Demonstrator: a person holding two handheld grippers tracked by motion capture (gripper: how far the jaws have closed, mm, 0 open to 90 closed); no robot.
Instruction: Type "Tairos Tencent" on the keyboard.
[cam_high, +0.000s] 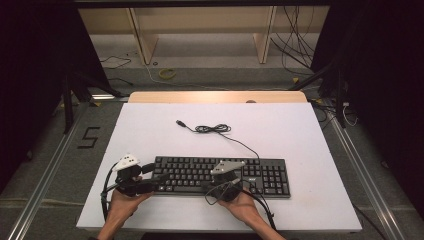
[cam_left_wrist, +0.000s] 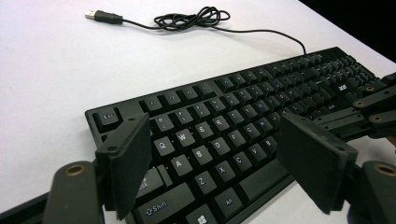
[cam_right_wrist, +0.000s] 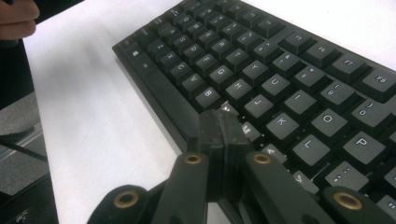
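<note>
Two grippers work the keyboard (cam_high: 220, 175) at the table's near edge: left gripper (cam_left_wrist: 219, 158) gapes wide over its left keys; right gripper (cam_right_wrist: 223, 135), jaws closed, risks pressing neighbouring keys.

The table (cam_high: 150, 125) was viewed from above, looking forward and down. The keyboard (cam_high: 220, 175) was seen close and low along the jaws in both gripper views (left from its Esc end (cam_left_wrist: 219, 140), right over the letter keys (cam_right_wrist: 280, 93)).
</note>
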